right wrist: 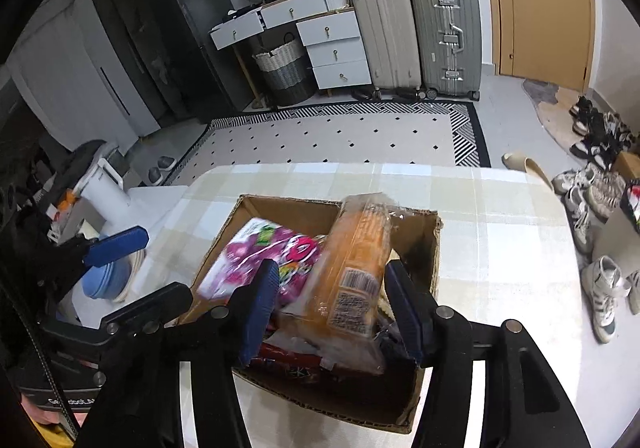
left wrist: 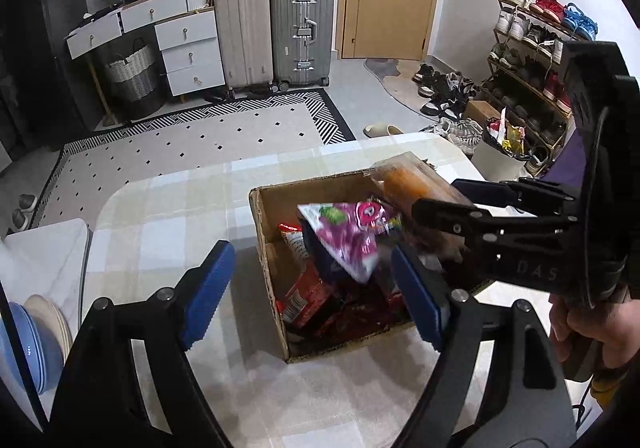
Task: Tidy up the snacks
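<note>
We hold the left hand-held gripper [left wrist: 312, 292] wide open just before the snack box [left wrist: 267, 248]; the right hand-held gripper [right wrist: 330, 312] straddles an orange packet [right wrist: 356, 272], grip uncertain. The checked surface [right wrist: 500, 248] faces suitcases [left wrist: 302, 27].

Both wrist views look down closely from above into the cardboard box [left wrist: 268, 248] [right wrist: 424, 244], facing the room's far wall.

Both claws, left claw [left wrist: 312, 290] and right claw [right wrist: 330, 312], are black linkages with silver screws and blue pads.
</note>
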